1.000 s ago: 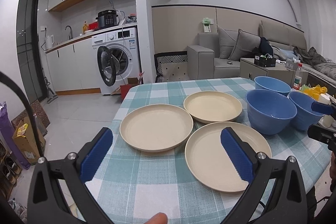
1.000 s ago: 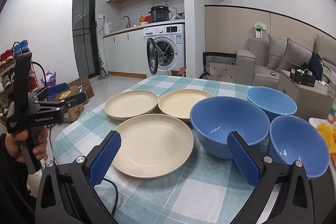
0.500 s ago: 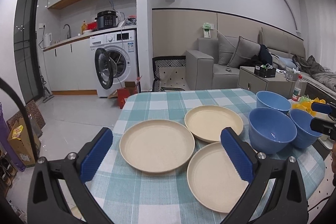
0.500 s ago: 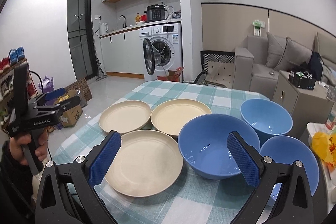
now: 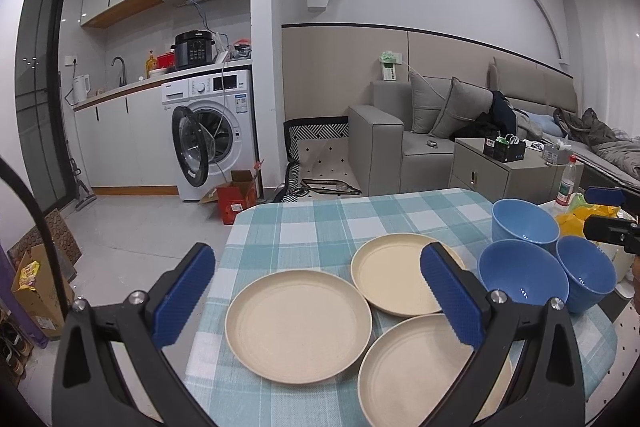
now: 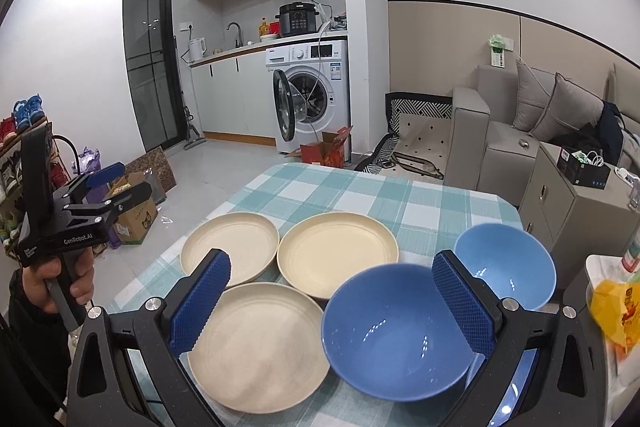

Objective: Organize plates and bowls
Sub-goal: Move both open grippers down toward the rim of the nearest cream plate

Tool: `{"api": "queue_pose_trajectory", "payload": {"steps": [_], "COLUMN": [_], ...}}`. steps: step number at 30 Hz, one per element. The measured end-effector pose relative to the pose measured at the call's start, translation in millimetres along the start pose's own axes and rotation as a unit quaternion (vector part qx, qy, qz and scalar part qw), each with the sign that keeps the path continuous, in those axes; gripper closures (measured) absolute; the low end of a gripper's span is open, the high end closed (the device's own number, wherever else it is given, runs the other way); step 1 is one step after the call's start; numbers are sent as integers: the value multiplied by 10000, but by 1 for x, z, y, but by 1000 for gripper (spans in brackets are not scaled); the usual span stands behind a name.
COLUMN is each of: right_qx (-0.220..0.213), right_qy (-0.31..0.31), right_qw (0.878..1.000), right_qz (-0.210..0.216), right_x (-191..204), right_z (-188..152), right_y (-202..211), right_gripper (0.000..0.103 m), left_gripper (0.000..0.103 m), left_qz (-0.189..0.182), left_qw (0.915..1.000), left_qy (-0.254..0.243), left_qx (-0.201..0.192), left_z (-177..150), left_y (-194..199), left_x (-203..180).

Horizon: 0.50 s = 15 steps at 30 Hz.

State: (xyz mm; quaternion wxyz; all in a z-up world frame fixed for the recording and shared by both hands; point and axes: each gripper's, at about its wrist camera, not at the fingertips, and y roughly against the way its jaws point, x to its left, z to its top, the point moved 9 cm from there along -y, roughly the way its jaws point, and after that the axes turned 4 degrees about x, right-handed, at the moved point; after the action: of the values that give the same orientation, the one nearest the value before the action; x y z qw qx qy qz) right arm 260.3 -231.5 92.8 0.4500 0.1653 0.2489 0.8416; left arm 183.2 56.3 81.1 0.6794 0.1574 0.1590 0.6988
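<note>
On teal-and-white checked tablecloth [image 6: 360, 195]: three round cream plastic plates [image 6: 256, 347] clustered at 9 o'clock, three round blue plastic bowls [image 6: 396, 331] at 3 o'clock, all empty. Left gripper [image 5: 316, 307] and right gripper [image 6: 332, 303] spread wide, grasping nothing

A table [image 5: 304, 227] covered in a teal-and-white checked cloth carries three beige plates and three blue bowls. The plates [image 5: 298, 325] sit clustered toward its left part, rims close together. The bowls [image 6: 396, 329] are grouped at the right, just beside the plates, all upright and empty.
</note>
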Motion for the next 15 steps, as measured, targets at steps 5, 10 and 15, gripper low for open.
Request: {"api": "queue_pose_trajectory", "payload": {"steps": [5, 10, 15], "right_qx": [-57, -34, 125], "right_qy": [-104, -193, -211], "right_qw": [9999, 9998, 9997], "right_qz": [62, 60, 37], "right_x": [-10, -26, -35], "right_z": [26, 51, 69], "right_y": [-5, -15, -32], "right_gripper": [0, 0, 0], "left_gripper": [0, 0, 0], "left_qz": [-92, -155, -211], "left_qw": [9999, 9998, 9995], "left_qy": [57, 44, 54], "left_qx": [59, 135, 213], "left_z": [14, 25, 35], "left_y": [-15, -30, -45], "left_x": [-2, -4, -6]}}
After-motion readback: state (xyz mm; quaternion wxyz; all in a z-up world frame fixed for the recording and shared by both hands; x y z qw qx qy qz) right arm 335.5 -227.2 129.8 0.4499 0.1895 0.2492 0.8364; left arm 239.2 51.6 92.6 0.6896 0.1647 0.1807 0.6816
